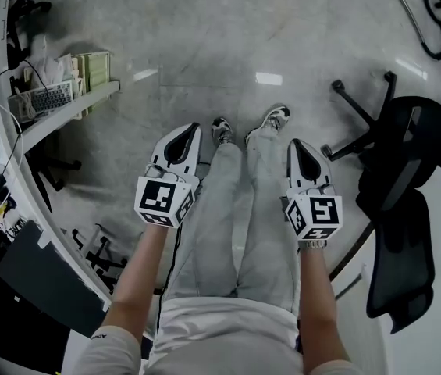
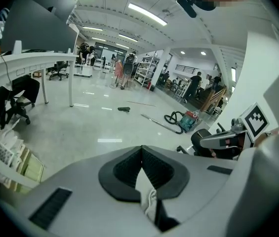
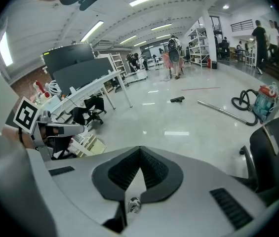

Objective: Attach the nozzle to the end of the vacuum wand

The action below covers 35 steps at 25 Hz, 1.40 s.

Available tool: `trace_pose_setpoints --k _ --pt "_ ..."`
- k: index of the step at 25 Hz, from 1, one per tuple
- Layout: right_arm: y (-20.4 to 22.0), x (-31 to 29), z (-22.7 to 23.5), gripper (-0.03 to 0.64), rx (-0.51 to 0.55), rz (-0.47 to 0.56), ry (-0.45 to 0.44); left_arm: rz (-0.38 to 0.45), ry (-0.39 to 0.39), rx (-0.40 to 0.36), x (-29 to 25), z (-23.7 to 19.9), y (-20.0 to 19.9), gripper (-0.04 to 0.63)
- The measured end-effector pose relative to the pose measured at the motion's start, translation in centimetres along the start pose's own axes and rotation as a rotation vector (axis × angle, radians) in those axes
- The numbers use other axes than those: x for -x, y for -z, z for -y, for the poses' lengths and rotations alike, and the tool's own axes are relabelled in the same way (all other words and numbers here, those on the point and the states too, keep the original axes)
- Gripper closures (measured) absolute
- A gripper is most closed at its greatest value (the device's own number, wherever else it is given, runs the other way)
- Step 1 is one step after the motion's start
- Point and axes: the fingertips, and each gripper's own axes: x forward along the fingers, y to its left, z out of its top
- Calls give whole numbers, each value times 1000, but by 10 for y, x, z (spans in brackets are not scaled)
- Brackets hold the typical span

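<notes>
The black nozzle (image 2: 124, 109) (image 3: 177, 99) lies on the glossy floor far ahead. To its right lies the thin metal vacuum wand (image 2: 160, 124) (image 3: 223, 111) (image 1: 406, 8), which runs to a teal vacuum cleaner (image 2: 191, 118) (image 3: 266, 100) with a coiled black hose (image 1: 439, 8). I hold both grippers over my legs, well short of these things. My left gripper (image 1: 193, 128) (image 2: 141, 149) is shut with nothing in it. The right gripper (image 1: 293, 142) (image 3: 139, 149) is also shut and empty. Each gripper shows in the other's view.
A black office chair (image 1: 407, 170) stands close on my right. A curved white desk (image 1: 56, 119) with a keyboard (image 1: 48, 98), a monitor and cables runs along my left. Several people stand far back near shelves (image 2: 124, 68). Open floor (image 1: 228, 45) lies ahead.
</notes>
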Motion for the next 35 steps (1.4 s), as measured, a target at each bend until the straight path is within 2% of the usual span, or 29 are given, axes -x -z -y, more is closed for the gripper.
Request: trace_pose_setpoints --k 7,13,16,19,22,25,28,32,35 --pt "-31 -23 58 614 -32 -6 22 -11 -2 -33 -53 13 -48 584" --pt "-93 -46 115 614 -50 20 -4 21 -38 -49 -113 30 -120 586" --pt "-120 -55 141 614 -26 9 -41 40 -40 -30 -142 45 -149 584" --pt "-145 -64 168 614 20 9 -62 57 -43 -55 -172 54 -176 585" --pt "-165 -69 199 614 46 17 -43 75 -43 -68 -193 57 -200 585" --pt "-176 -75 223 614 23 19 -6 90 -34 -71 -205 54 -217 586" --pt "-183 -85 233 614 -12 24 22 83 -33 -74 -220 43 -224 585" --pt "-183 -103 222 614 -34 -6 24 59 -9 -45 -239 30 -223 586" --pt "-196 -120 215 614 -31 -15 40 38 19 -52 -258 20 -231 585"
